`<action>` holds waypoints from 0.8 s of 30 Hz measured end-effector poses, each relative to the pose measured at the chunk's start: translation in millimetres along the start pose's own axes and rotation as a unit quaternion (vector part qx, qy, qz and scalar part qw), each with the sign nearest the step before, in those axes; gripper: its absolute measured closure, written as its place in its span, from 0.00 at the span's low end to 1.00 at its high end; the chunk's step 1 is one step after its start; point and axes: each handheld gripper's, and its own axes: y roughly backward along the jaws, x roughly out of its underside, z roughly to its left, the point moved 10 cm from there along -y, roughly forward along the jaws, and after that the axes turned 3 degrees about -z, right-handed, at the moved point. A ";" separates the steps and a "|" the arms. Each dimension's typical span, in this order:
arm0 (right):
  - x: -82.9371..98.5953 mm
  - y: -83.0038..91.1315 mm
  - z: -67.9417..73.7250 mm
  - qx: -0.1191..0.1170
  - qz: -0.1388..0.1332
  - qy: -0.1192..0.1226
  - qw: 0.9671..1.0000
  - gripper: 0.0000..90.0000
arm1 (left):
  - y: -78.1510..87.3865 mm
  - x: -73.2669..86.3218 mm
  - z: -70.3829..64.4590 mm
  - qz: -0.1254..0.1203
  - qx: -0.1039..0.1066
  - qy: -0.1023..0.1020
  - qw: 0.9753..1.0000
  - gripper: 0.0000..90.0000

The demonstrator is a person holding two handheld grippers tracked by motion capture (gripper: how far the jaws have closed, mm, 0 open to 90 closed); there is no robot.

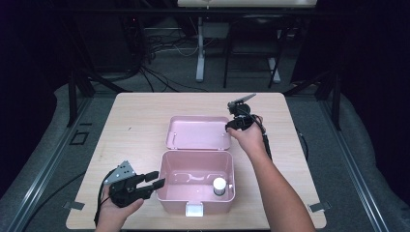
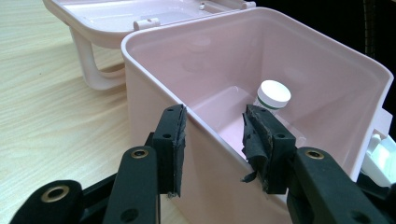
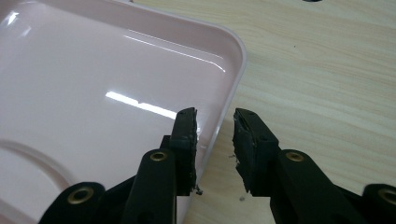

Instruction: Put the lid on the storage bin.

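The left gripper (image 1: pixel 155 179), held in the person's left hand (image 1: pixel 113 210), has its two black jaws parted and astride the left wall of the open pink plastic box (image 1: pixel 167 193). In the left gripper view (image 2: pixel 212 135) one worn pad stands outside that wall and the other inside it, with the rim running up between them; a gap shows on each side, so the jaws are released and not pressing the wall. Just past the inner jaw, on the floor of the box, a small white-capped bottle (image 2: pixel 272 95) stands upright near the far corner. Beyond the box's far rim from this gripper lies the flat pink lid (image 2: pixel 112 18), thrown back on the pale wooden table (image 2: pixel 46 116), with its curved handle touching the tabletop.

The right gripper (image 1: pixel 231 126), held in the person's right hand (image 1: pixel 249 137), is at the right edge of that lid (image 1: pixel 198 131). In the right gripper view (image 3: pixel 215 135) its jaws are likewise apart, one over the glossy inner face of the lid (image 3: pixel 93 93), the other over bare table (image 3: pixel 327 70), the raised rim passing between them. I cannot tell whether either pad touches the rim. The two grippers are well apart, at opposite ends of the box-and-lid pair.
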 end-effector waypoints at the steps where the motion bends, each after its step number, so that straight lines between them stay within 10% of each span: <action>1: -0.1 -1.6 -1.1 0.002 0.002 -0.003 1.000 0.78 | 0.0 0.0 -0.1 0.000 0.000 0.001 1.000 0.66; 24: -2.4 -24.5 -7.3 0.005 0.010 -0.038 0.999 0.80 | -0.2 -0.2 0.0 -0.001 0.003 -0.001 1.000 0.66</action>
